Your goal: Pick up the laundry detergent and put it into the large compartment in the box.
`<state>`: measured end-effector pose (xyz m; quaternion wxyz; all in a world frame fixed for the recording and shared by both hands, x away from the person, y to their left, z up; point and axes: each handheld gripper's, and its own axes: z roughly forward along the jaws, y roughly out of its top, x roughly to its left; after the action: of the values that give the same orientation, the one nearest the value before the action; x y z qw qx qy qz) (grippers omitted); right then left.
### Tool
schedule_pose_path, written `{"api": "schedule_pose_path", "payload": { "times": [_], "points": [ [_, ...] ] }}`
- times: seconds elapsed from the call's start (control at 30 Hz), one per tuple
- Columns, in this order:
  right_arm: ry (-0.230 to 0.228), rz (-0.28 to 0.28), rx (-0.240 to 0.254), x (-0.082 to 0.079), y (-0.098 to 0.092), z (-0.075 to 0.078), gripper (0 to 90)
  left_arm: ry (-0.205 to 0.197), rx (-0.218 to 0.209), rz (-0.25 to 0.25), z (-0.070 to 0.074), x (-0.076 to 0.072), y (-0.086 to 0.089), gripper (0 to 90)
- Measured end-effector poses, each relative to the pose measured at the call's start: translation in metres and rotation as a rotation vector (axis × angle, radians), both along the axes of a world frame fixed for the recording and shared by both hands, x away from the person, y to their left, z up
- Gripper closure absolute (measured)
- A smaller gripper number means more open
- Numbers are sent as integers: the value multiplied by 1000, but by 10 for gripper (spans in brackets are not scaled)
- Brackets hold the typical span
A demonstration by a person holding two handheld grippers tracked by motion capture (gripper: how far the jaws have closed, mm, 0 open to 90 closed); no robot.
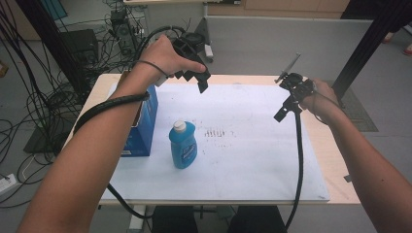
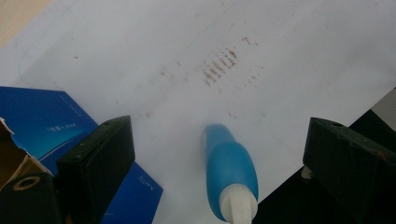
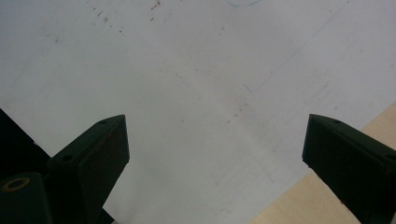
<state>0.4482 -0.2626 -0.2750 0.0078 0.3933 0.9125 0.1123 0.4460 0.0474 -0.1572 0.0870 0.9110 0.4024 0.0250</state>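
Note:
A blue bottle with a white cap stands upright on the white sheet that covers the table, left of its middle. The left gripper view looks down on this bottle from above. My left gripper is held high over the far left part of the sheet, beyond the bottle, and its jaws stand wide open with nothing between them. My right gripper hovers above the right side of the sheet, also open and holding nothing.
A blue cardboard box with an open top stands at the sheet's left edge, close beside the bottle. Brown smudges mark the sheet's middle. Bare wood runs along the table's right edge. Cables trail from both grippers.

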Motion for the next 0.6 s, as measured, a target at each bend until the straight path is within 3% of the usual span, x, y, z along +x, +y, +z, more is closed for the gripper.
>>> {"api": "schedule_pose_path", "payload": {
  "times": [0.6],
  "points": [
    [3,-5,6,-2,-1,-1,67,-7,8,-30,-6,-21,2,92]
  ]
}}
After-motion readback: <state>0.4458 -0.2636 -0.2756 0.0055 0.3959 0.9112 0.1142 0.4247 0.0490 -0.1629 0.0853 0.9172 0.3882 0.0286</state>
